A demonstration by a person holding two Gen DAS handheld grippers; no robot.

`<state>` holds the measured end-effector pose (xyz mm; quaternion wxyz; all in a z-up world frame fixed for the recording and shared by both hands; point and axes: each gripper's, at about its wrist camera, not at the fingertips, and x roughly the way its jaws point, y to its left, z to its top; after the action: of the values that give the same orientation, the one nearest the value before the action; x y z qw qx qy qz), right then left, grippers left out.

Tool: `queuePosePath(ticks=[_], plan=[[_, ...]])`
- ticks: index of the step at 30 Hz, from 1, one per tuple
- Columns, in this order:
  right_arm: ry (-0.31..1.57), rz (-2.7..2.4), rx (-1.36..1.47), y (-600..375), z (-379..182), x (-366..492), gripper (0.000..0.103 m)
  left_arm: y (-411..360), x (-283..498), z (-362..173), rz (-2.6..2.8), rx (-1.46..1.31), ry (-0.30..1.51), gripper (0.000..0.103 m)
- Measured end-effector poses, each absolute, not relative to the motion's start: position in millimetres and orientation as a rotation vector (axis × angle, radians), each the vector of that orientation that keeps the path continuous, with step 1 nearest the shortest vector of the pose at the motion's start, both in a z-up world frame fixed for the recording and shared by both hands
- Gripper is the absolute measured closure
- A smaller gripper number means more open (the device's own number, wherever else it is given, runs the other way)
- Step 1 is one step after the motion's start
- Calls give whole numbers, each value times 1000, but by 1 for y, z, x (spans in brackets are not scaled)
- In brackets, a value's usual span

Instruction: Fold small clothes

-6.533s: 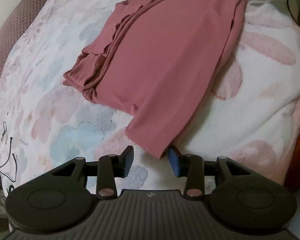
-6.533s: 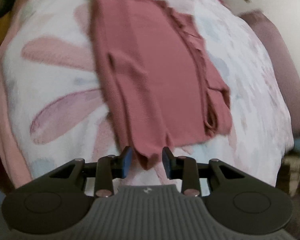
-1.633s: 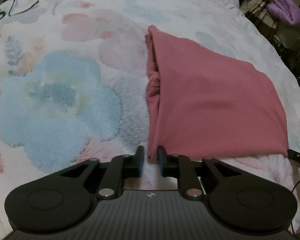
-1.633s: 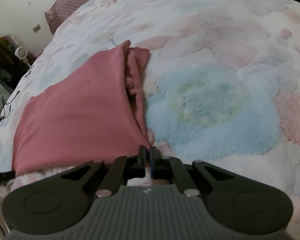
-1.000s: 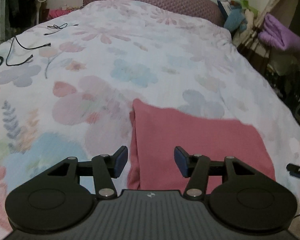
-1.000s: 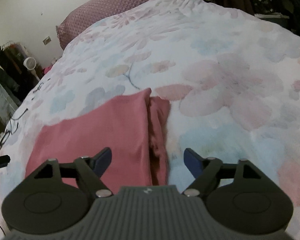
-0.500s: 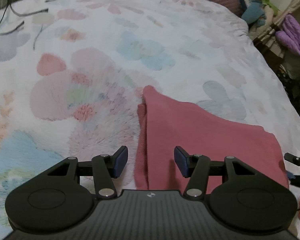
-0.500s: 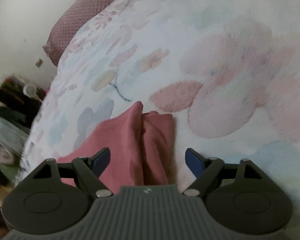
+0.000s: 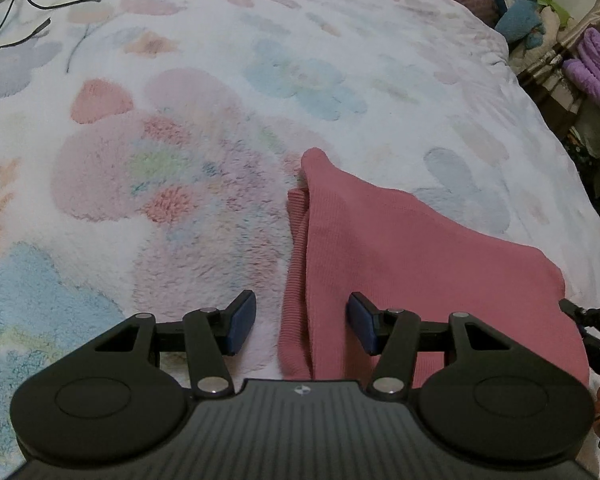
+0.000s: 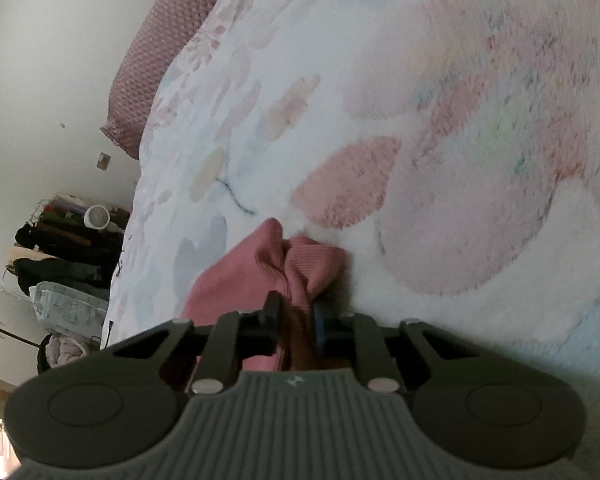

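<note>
The pink garment [image 9: 412, 264], folded into a flat packet, lies at lower right of the left wrist view on the floral blanket [image 9: 204, 92]. The right gripper [image 10: 294, 316] pinches a bunched edge of it at bottom centre of its own view. The left gripper [image 9: 302, 322] hangs with jaws spread over the near folded edge, holding nothing. Likely another fold is starting; next, the left should close on that edge.

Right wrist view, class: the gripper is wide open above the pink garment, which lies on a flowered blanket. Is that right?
Not quite. In the right wrist view the right gripper is shut on the pink garment, with bunched cloth pinched between its fingers. The rest stands: the garment lies on the flowered blanket.
</note>
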<state>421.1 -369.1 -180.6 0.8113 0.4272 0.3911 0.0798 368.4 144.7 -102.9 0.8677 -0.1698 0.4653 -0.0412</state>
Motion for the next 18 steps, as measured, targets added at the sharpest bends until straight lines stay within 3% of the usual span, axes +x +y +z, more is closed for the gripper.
queuePosePath(ticks=[12, 18], plan=[[753, 305, 730, -275, -58, 412, 95, 164, 347, -83, -96, -401, 877, 42], [809, 415, 669, -179, -33, 428, 95, 174, 343, -78, -134, -451, 885, 42]])
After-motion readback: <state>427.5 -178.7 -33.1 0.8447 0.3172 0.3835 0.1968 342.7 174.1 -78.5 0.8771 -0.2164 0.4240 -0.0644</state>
